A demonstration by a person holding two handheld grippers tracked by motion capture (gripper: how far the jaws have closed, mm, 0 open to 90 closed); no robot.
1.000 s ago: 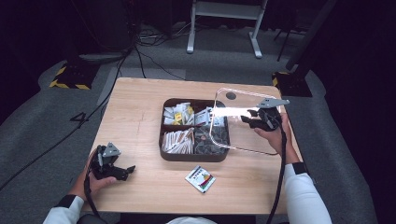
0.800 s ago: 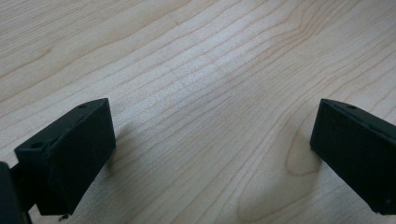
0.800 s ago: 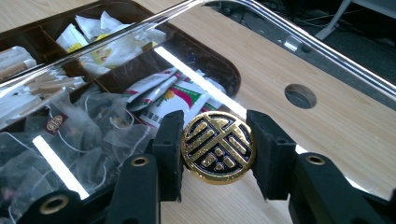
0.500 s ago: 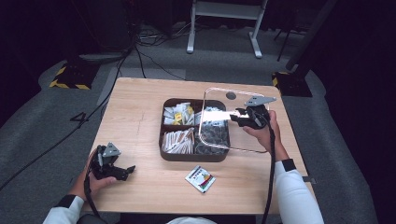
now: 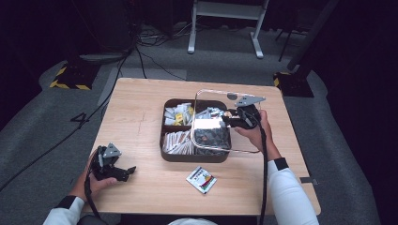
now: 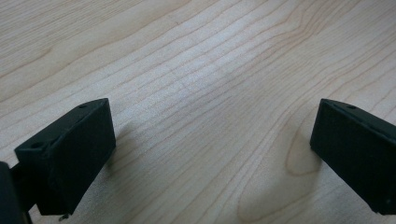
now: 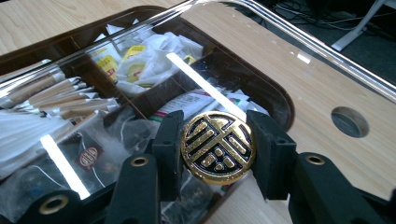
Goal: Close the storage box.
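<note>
A dark brown tray point(image 5: 187, 157) with several compartments of tea bags and sachets stands mid-table. Over its right half hangs a clear lid point(image 5: 212, 124), tilted, its far edge above the table behind the tray. My right gripper point(image 5: 230, 119) is shut on the lid's round gold-and-black knob point(image 7: 218, 147); both black pads point(image 7: 169, 140) press its sides. Through the lid point(image 7: 280, 60) I see the tray's rim point(image 7: 281, 103) and paper packets. My left gripper point(image 5: 125, 171) lies at the near left of the table, open point(image 6: 212, 135), with bare wood between its jaws.
A single small sachet point(image 5: 201, 179) lies on the wooden table point(image 5: 141, 108) just in front of the tray. Cables and a yellow-black striped base point(image 5: 70, 77) sit on the floor beyond the far left edge. A white stand point(image 5: 225, 18) rises behind the table.
My right gripper has carried the clear lid to the left, from beside the tray's right edge to over its right half. The left gripper has stayed put.
</note>
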